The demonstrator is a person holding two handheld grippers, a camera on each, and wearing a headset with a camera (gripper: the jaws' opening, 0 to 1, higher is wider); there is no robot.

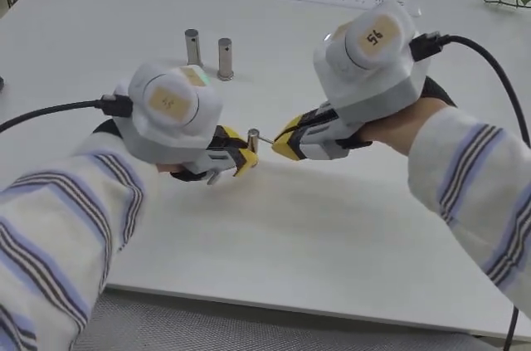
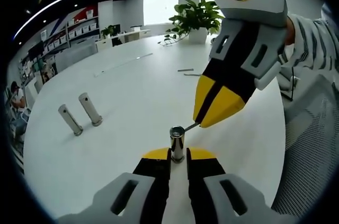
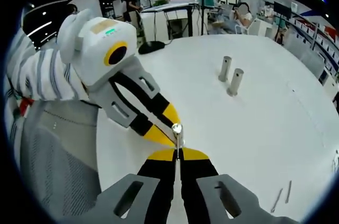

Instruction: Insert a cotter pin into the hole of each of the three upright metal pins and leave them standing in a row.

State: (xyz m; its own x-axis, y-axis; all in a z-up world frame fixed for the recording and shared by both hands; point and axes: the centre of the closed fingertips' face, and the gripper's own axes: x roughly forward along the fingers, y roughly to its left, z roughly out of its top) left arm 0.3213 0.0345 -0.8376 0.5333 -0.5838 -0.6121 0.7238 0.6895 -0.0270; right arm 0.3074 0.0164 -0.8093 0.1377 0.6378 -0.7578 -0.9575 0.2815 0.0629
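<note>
Your left gripper [image 2: 178, 155]: clamped on one upright metal pin [image 2: 177, 140]. Your right gripper [image 3: 178, 155]: closed on a cotter pin [image 2: 191, 126], tip at that pin's top. Second pin [image 1: 192, 46], third pin [image 1: 225, 58]: standing beyond the left gripper.

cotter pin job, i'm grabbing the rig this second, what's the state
Left gripper: shut on a metal pin.
Right gripper: shut on a cotter pin, its tip at that pin's top end; can't tell if it is in the hole yet.
Other two metal pins stand side by side on the table, no cotter pin seen in either.
Done: none confirmed.
Left: finish this one, pin the other two, stand all three in a row.
</note>
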